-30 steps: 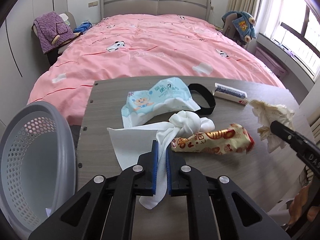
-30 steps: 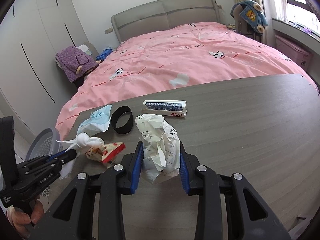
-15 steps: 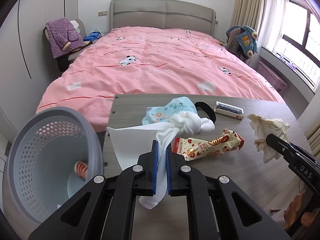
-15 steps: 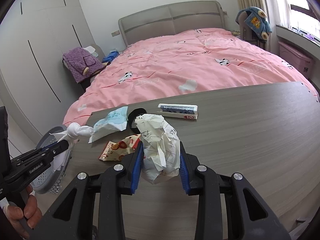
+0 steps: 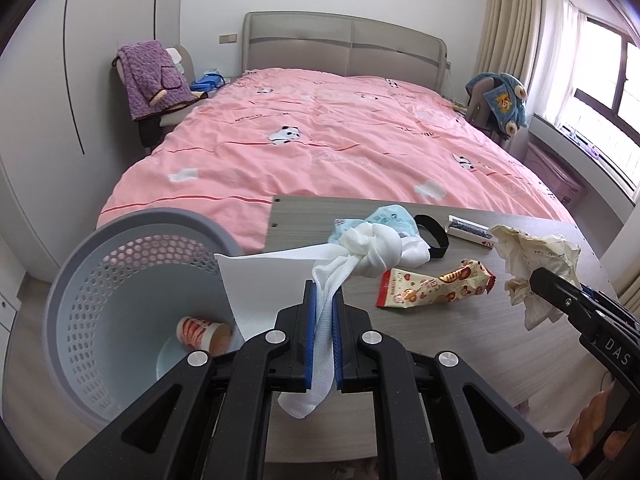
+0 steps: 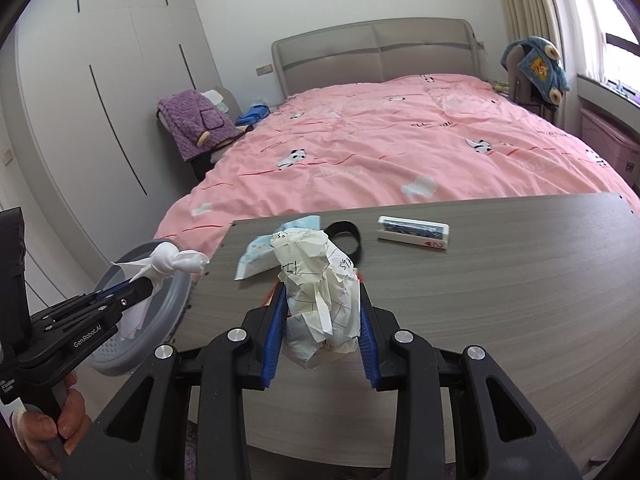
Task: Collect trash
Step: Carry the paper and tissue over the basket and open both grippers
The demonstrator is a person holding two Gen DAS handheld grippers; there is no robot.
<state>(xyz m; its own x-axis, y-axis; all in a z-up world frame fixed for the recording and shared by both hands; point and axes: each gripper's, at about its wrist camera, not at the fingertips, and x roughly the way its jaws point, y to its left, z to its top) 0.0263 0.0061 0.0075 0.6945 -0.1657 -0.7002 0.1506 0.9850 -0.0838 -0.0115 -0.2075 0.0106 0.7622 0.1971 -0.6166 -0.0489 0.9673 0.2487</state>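
Over the last second my left gripper (image 5: 323, 332) has travelled off the table (image 6: 500, 280) toward the basket (image 5: 100, 264). The basket, earlier only partly in frame at far left, now opens just below and to the left of my left fingertips, with a paper cup (image 5: 202, 332) visible on its floor. In the right wrist view, the knotted tissue (image 6: 176, 262) now hangs over the basket rim rather than over the tabletop. My judgement: the left load is nearly positioned for release; the right load is next.

Left gripper state: pads pressed together, pinching the tail of the knotted tissue (image 5: 372, 252). The tissue's long axis runs along the fingers, away from me: loose tail toward the camera, knot ahead of the fingertips and skewed slightly right. A flat sheet of it fans out to the left, over the basket mouth.

Right gripper (image 6: 322, 320) state: jaws partly closed, clamping the crumpled paper ball (image 6: 320, 292) between the blue pads. The ball stands roughly upright, its long axis vertical, bulk rising above the fingertips. It is held over the table, well right of the basket.

Remaining on the table, ahead of the right gripper: a snack wrapper (image 5: 436, 286), a wipes pack (image 6: 260, 252), a black band (image 6: 348, 236) and a card box (image 6: 414, 232).
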